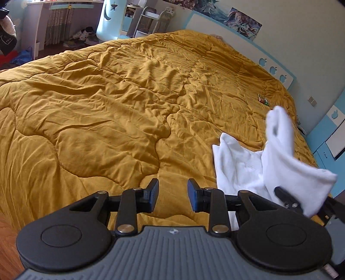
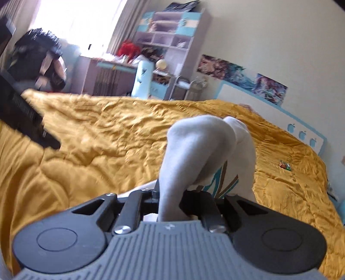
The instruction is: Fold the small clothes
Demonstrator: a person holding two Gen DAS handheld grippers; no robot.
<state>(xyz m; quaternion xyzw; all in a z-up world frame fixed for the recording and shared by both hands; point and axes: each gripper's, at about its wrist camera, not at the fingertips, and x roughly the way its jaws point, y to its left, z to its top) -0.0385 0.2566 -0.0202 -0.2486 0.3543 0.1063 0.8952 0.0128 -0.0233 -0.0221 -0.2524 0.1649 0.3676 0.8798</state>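
A white sock (image 2: 194, 150) with a teal and brown mark stands up from my right gripper (image 2: 170, 193), which is shut on its lower end. In the left wrist view the same sock (image 1: 280, 146) hangs doubled over the right gripper (image 1: 286, 198) at the right edge. Beside it another white garment (image 1: 235, 163) lies crumpled on the mustard quilt (image 1: 107, 107). My left gripper (image 1: 173, 193) hovers over the quilt just left of that garment, open, with nothing between its fingers. In the right wrist view the left gripper (image 2: 28, 120) is a dark blur at the left edge.
A small colourful wrapper (image 1: 263, 100) lies on the quilt near the white and blue headboard (image 1: 273, 69). Beyond the bed stand a pale blue chair (image 1: 107, 19), a desk (image 1: 43, 21) and shelves (image 2: 168, 32). A blue cabinet (image 1: 330, 137) stands at the right.
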